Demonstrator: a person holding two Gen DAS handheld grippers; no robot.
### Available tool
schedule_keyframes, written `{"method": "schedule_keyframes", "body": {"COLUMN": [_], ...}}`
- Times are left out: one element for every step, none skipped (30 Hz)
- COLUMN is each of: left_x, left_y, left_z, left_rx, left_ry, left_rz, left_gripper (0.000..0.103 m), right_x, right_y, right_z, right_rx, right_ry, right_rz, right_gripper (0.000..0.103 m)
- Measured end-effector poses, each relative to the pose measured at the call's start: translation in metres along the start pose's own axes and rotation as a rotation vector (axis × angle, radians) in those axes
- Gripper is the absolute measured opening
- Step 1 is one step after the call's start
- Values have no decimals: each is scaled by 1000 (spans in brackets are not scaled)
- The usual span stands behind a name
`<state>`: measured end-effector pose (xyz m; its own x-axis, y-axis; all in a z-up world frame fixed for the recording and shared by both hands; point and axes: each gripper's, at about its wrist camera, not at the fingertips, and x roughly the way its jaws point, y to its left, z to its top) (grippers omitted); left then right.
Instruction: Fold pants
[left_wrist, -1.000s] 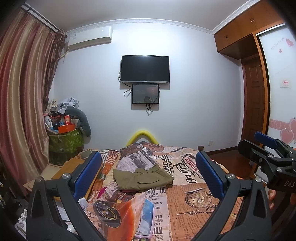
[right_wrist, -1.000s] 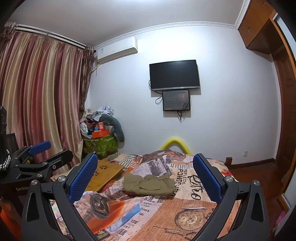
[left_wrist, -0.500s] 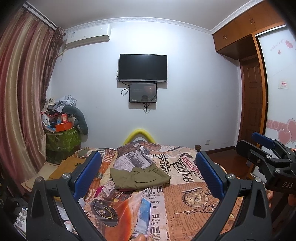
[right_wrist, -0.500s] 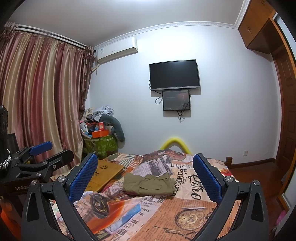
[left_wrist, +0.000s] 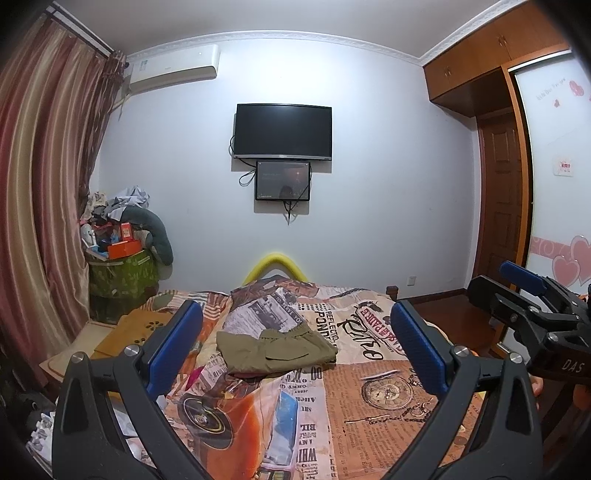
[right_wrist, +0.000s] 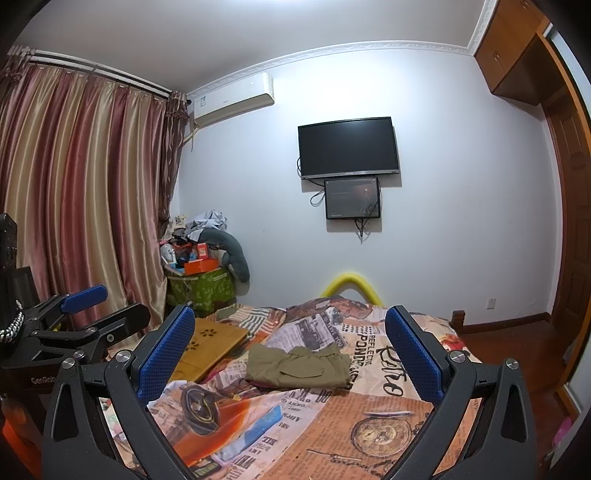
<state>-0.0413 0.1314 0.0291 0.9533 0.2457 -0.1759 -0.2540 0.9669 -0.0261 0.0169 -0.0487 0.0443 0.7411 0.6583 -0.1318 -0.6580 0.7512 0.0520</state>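
Olive-green pants (left_wrist: 276, 350) lie folded into a compact rectangle in the middle of the bed (left_wrist: 369, 398), also visible in the right wrist view as the pants (right_wrist: 299, 366). My left gripper (left_wrist: 295, 347) is held well back from them, above the near part of the bed, open with nothing between its blue pads. My right gripper (right_wrist: 290, 358) is likewise open and empty, held back from the pants. Each gripper shows at the other view's edge: the right gripper (left_wrist: 532, 295), the left gripper (right_wrist: 88, 310).
A printed orange bedspread covers the bed. A wooden lap tray (right_wrist: 212, 341) lies at its left side. A cluttered green bin (left_wrist: 122, 273) stands in the left corner by the curtains (right_wrist: 81, 206). A television (left_wrist: 283, 132) hangs on the far wall, with a wardrobe (left_wrist: 546, 177) at right.
The left wrist view has drifted slightly, so the pants sit a little lower and further left in frame. The right gripper is still. The pants have not moved.
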Motion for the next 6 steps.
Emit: {"method": "schedule_keyframes", "body": {"left_x": [1,1,1,1,2,3], "left_y": [0,0,0,1,1,1], "left_z": [-1,-1,-1,-2,-2,-2], "left_rx": [-2,-4,-6,-7,-7,-7], "left_ry": [2,3,3,3,4,6], "left_rz": [-3,-3,-2,0,1,1], "left_gripper": [103,103,103,103,103,103], "right_x": [0,1,0,1,2,2], "right_y": [0,1,0,1,1,2], "right_z": [0,0,0,-1,-1,-1], "right_rx": [0,0,0,0,0,0], "right_ry": [1,1,1,2,4,5], "right_rz": [-1,-1,-1,-1,-1,-2], "right_gripper": [103,103,103,103,103,103]}}
